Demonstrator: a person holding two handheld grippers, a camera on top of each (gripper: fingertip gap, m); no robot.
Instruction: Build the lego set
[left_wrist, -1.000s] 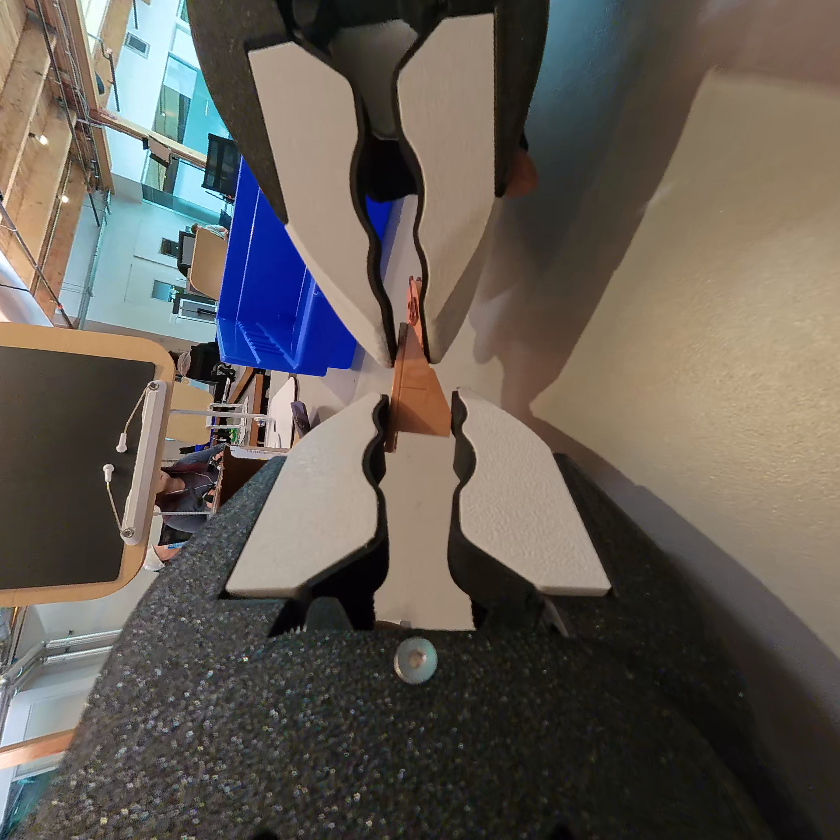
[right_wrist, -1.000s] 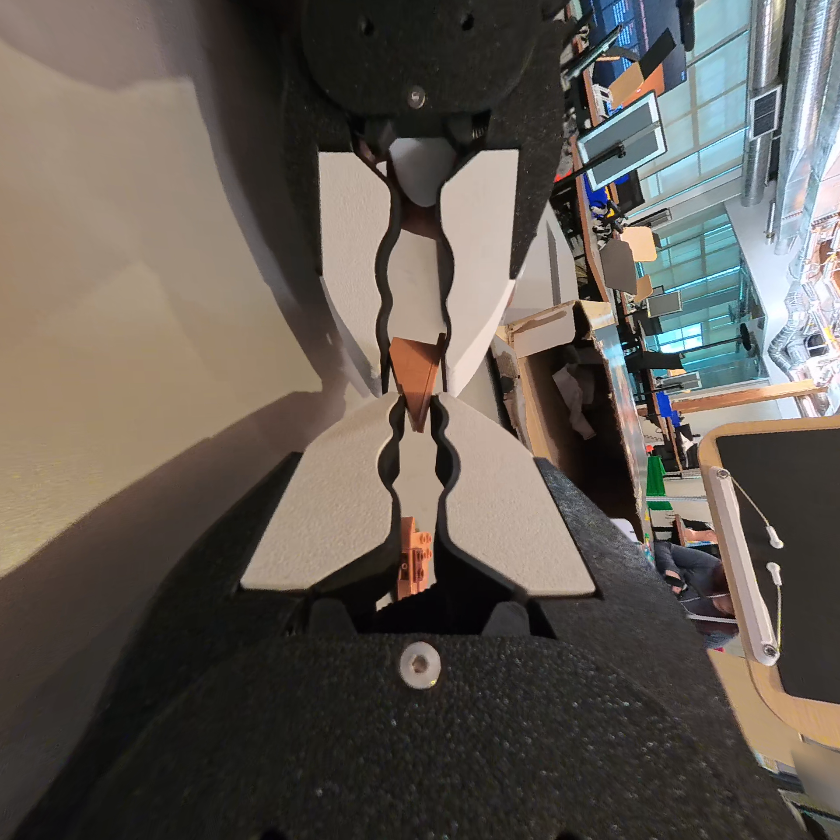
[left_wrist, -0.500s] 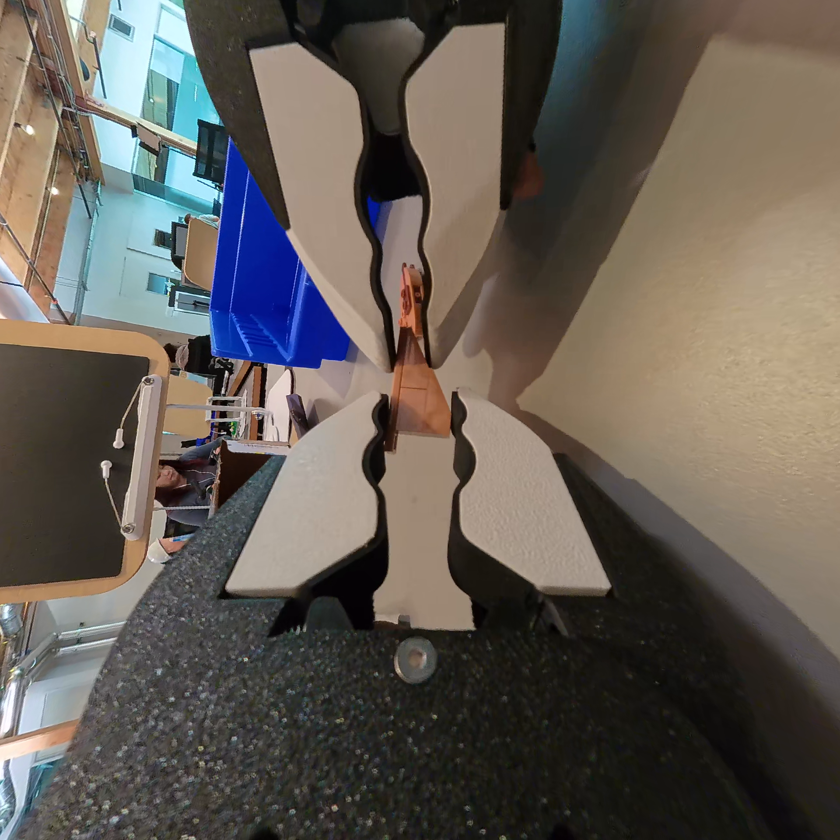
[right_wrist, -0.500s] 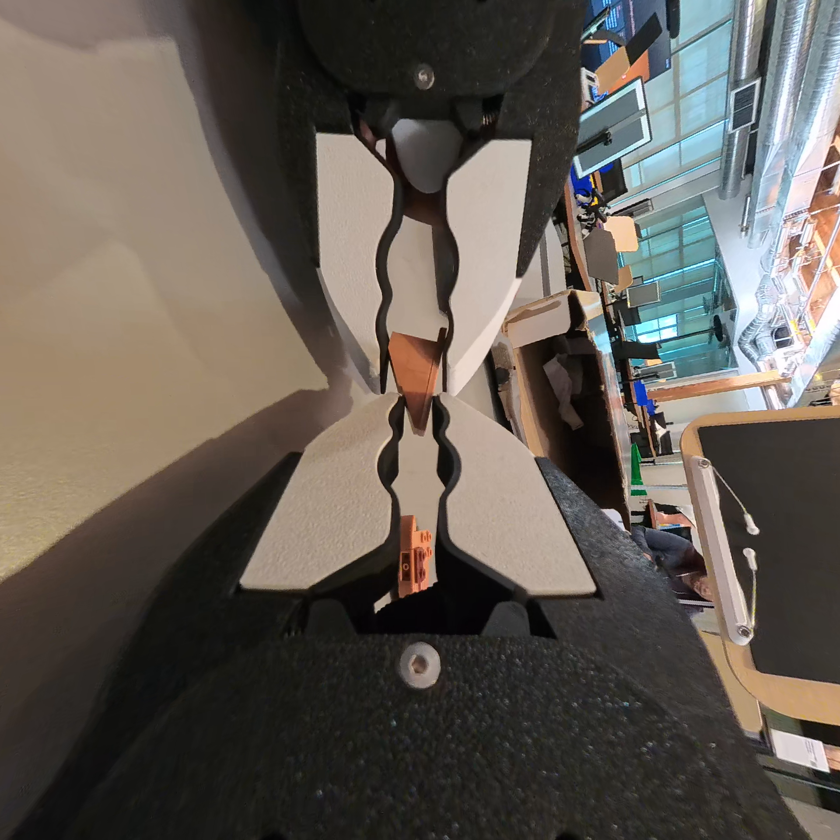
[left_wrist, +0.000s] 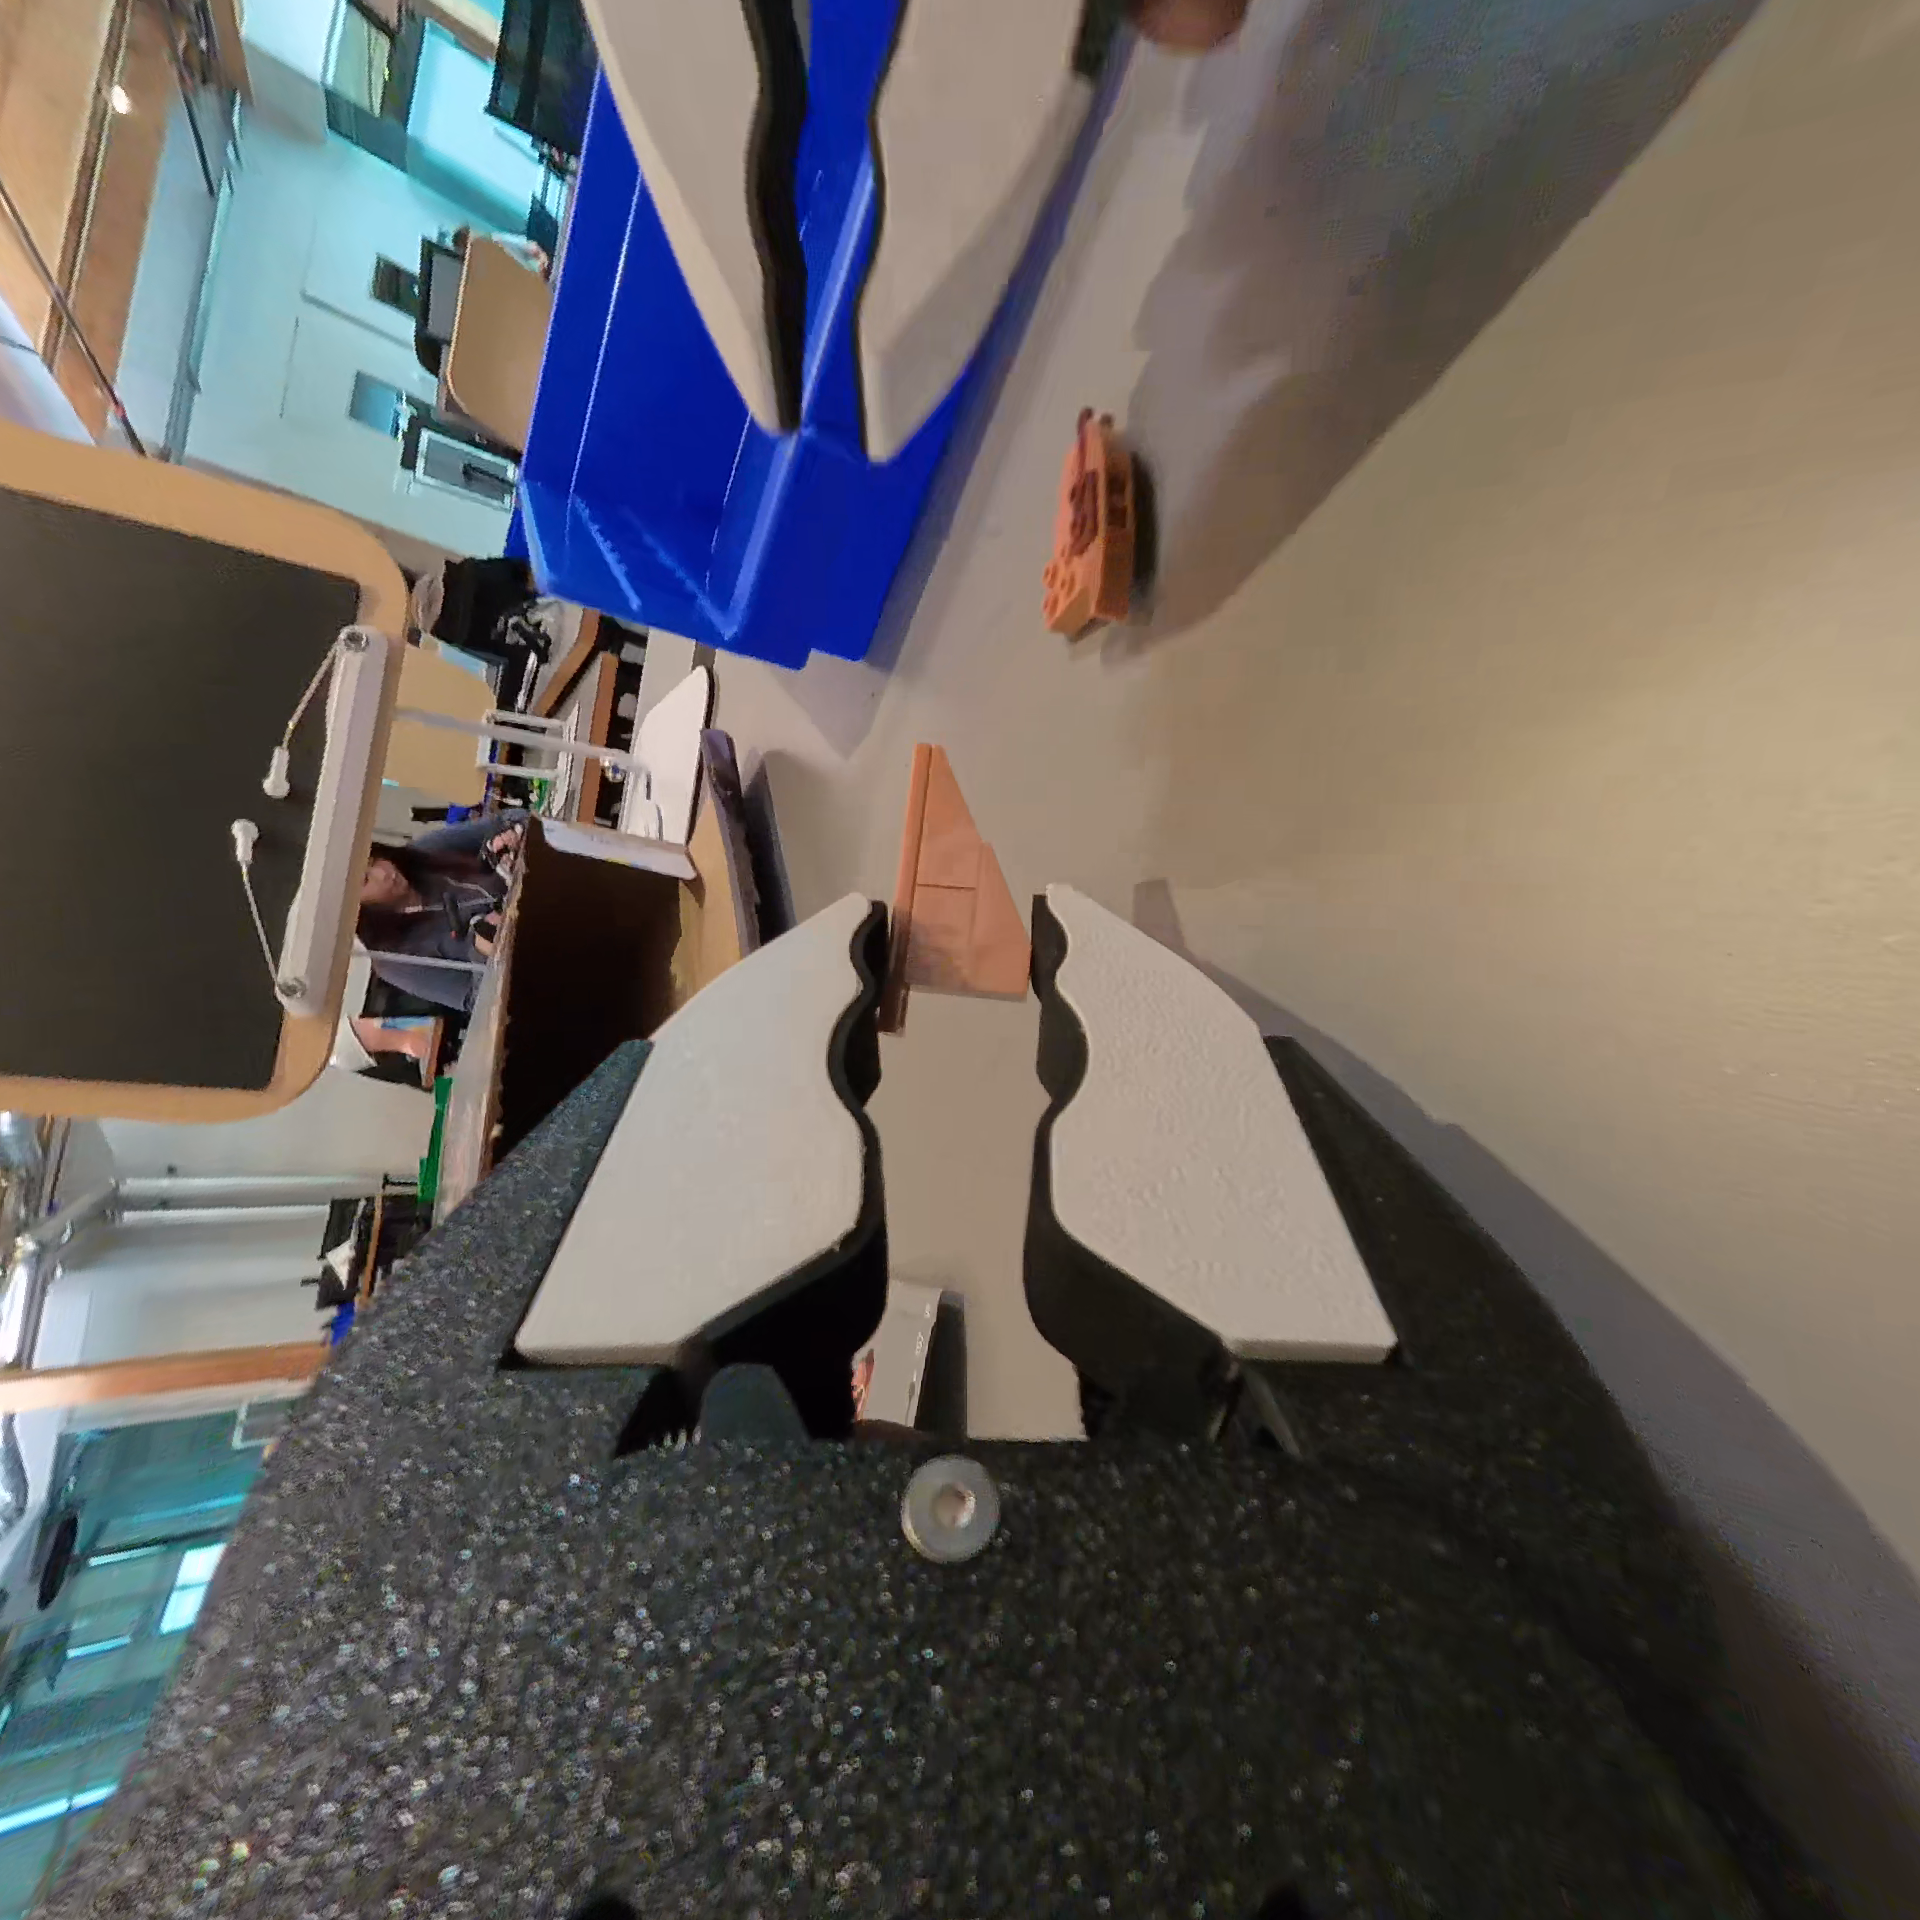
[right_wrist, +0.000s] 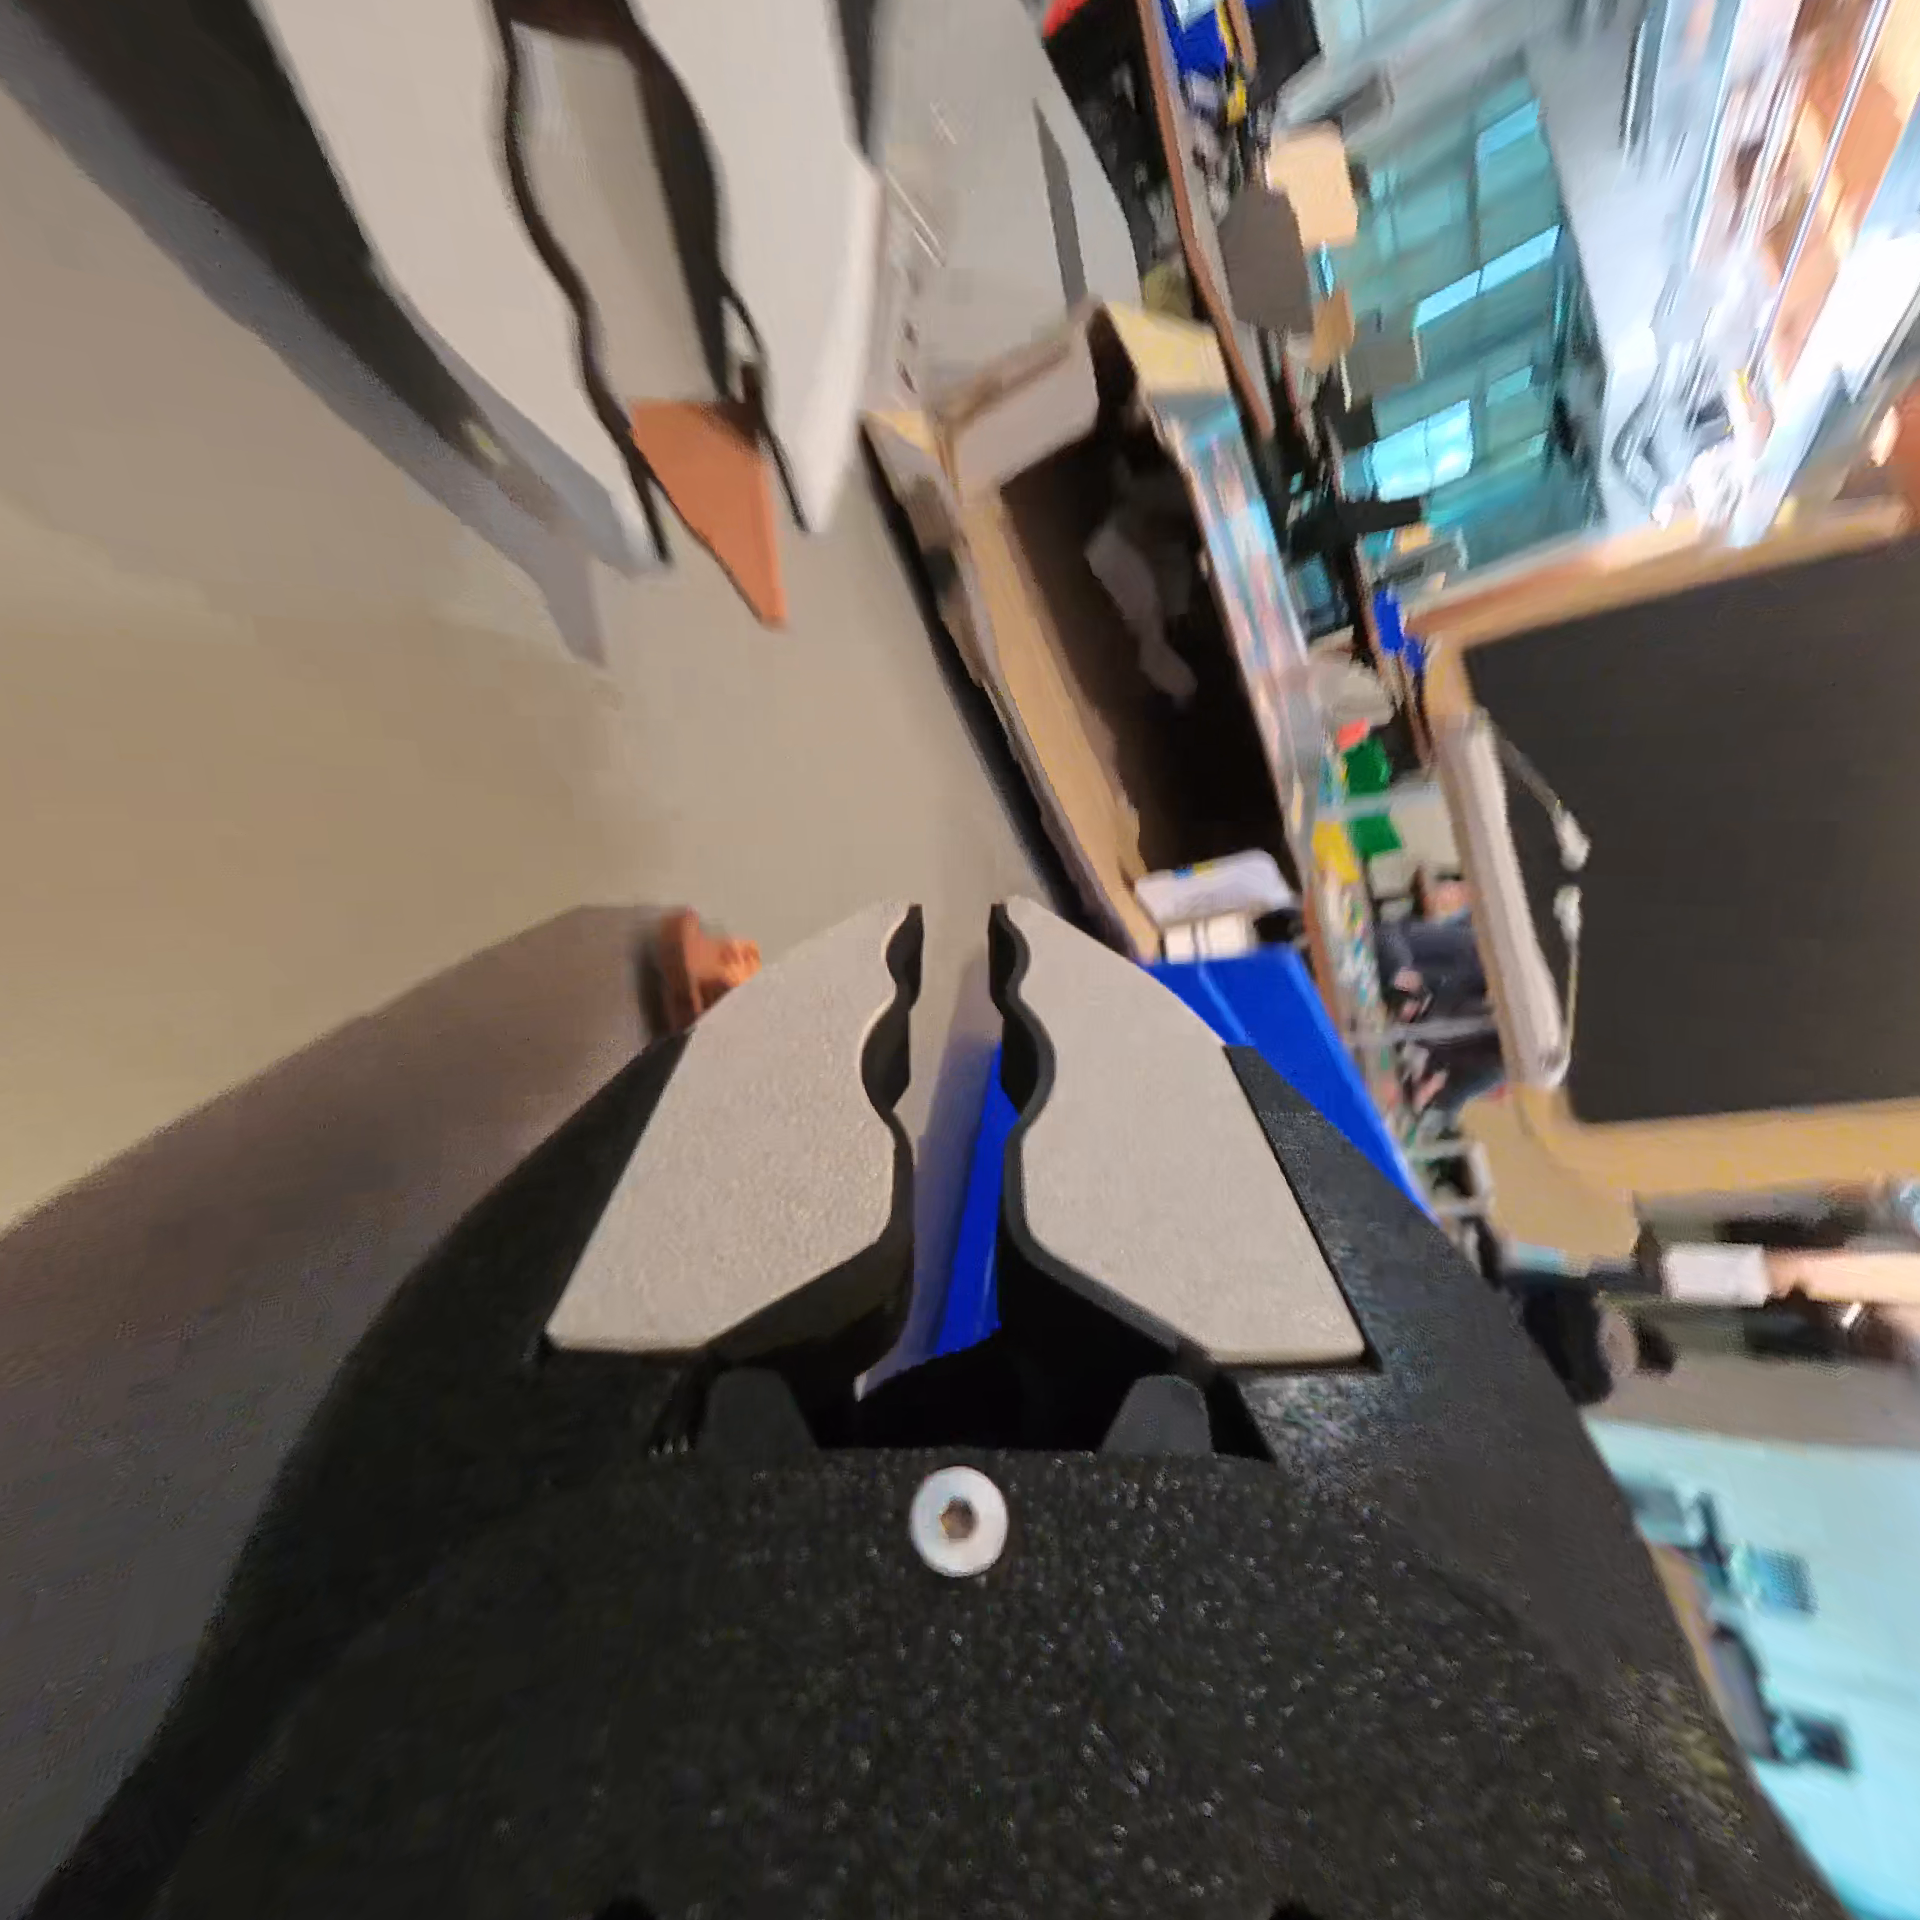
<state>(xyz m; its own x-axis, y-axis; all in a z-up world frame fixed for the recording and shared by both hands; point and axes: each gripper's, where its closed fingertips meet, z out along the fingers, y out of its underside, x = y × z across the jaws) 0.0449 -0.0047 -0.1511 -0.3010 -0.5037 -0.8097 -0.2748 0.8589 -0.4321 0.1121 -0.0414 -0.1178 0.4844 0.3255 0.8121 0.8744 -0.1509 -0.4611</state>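
Left wrist view, my claw: the left gripper (left_wrist: 961, 935) is clenched on a brown wedge-shaped plate (left_wrist: 961, 914) at centre frame; both fingertips press its flanks and the narrow tip juts out past them.
Left wrist view, how the plate handles: I judge it light, stiff, hard plastic with smooth faces, so it could pivot if held by the thin tip; the wide end, where I have it, looks the safest hold.
Left wrist view, other piece: a small orange studded brick (left_wrist: 1096, 530) lies on the pale table (left_wrist: 1507, 727) in the upper right, apart from both claws.
Left wrist view, other claw: the right gripper (left_wrist: 831, 421) shows at the top edge, fingertips slightly apart with nothing between them.
Left wrist view, background: a blue bin (left_wrist: 665, 416) stands on the table behind those fingertips, a black board (left_wrist: 135, 790) at the left.

Right wrist view, my claw: the right gripper (right_wrist: 954, 920) at centre is released, a narrow gap between its fingers with only table and blue bin (right_wrist: 1278, 1029) showing through.
Right wrist view, orange brick: it (right_wrist: 691, 971) sits on the table just left of my left fingertip; the picture is too blurred to tell whether they touch. I judge it small, rigid and easy to knock; its flat sides suit a pinch.
Right wrist view, plate: at upper left the left gripper (right_wrist: 717, 520) pinches the brown plate (right_wrist: 717, 488), point toward me.
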